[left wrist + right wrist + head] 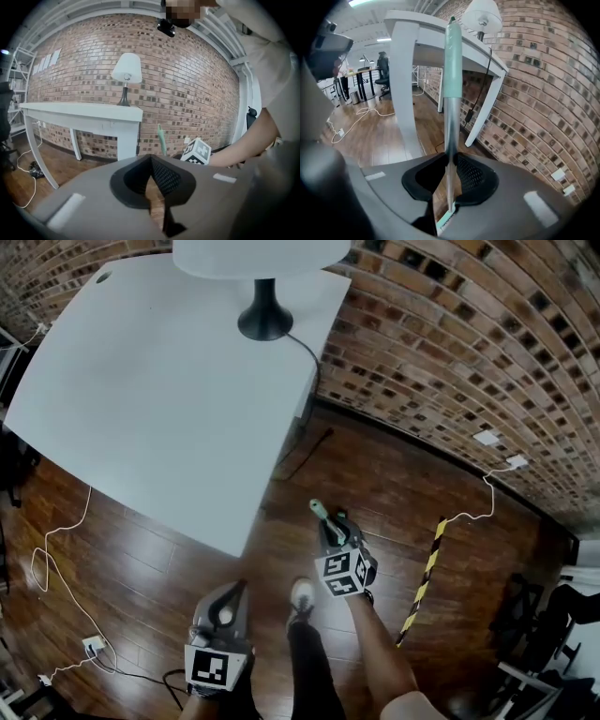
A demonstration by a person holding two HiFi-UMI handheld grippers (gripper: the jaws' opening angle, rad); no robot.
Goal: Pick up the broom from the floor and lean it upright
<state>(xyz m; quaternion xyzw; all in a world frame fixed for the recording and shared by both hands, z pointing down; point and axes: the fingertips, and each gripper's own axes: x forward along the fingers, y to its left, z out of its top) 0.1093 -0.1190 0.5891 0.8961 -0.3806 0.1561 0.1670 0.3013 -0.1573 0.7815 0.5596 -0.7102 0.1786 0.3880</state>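
Broom over dark wooden floor

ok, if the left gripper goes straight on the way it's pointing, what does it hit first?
Probably the wooden floor at the foot of the brick wall, in the gap between the white table leg and the broom handle. Depth is unclear. Nothing stands nearer the left gripper.

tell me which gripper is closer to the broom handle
Right. The right gripper is shut on the broom handle, which stands between its jaws. The left gripper hangs apart to its left, holding nothing.
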